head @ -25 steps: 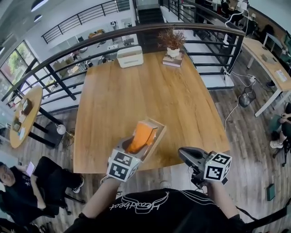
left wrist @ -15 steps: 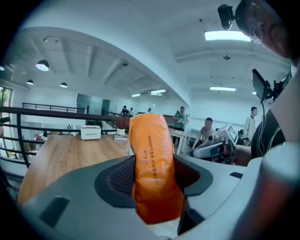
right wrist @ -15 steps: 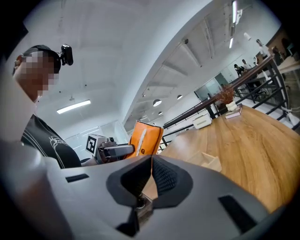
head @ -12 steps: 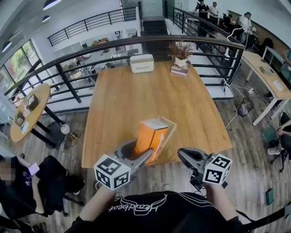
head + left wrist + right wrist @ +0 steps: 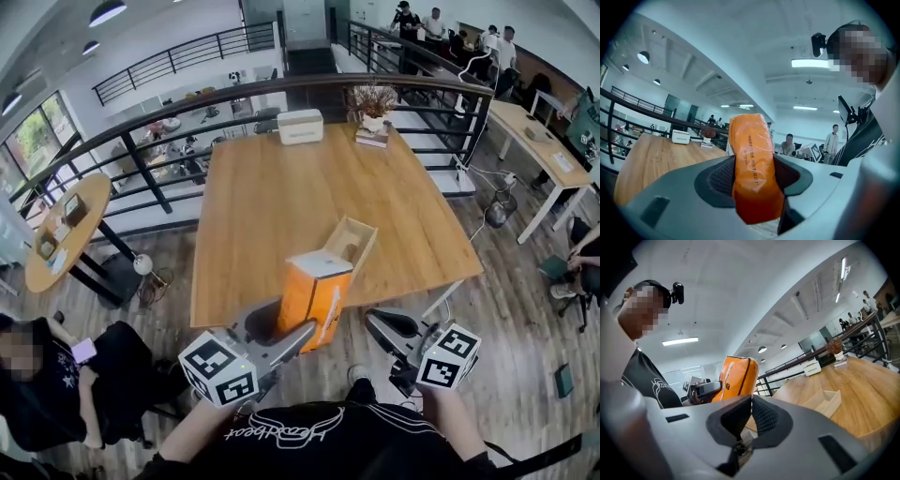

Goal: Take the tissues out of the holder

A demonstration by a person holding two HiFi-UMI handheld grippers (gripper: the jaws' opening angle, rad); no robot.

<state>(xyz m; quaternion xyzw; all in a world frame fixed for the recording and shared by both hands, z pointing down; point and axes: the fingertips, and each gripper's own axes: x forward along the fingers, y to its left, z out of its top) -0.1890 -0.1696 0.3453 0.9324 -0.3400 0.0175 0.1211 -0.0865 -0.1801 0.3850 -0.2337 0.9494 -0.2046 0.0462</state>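
Note:
My left gripper (image 5: 286, 326) is shut on an orange pack of tissues (image 5: 315, 294) and holds it upright in the air, above the near table edge. In the left gripper view the tissue pack (image 5: 753, 164) fills the gap between both pads. The wooden holder (image 5: 349, 246) lies on the table (image 5: 281, 206) beyond the pack, and its inside looks empty. My right gripper (image 5: 379, 322) hangs off the near edge to the right of the pack, shut on nothing. From the right gripper (image 5: 750, 399) view, the pack (image 5: 738, 376) is to the left and the holder (image 5: 826, 401) to the right.
A white box (image 5: 300, 125) and a potted plant on books (image 5: 373, 118) stand at the table's far edge, by a dark railing (image 5: 141, 169). A round side table (image 5: 61, 230) is at left, a long desk (image 5: 534, 127) at right. A seated person (image 5: 47, 375) is lower left.
My left gripper has lifted the orange pack out of the holder and drawn it up and towards me. The holder stayed on the table. The right gripper has hardly moved.

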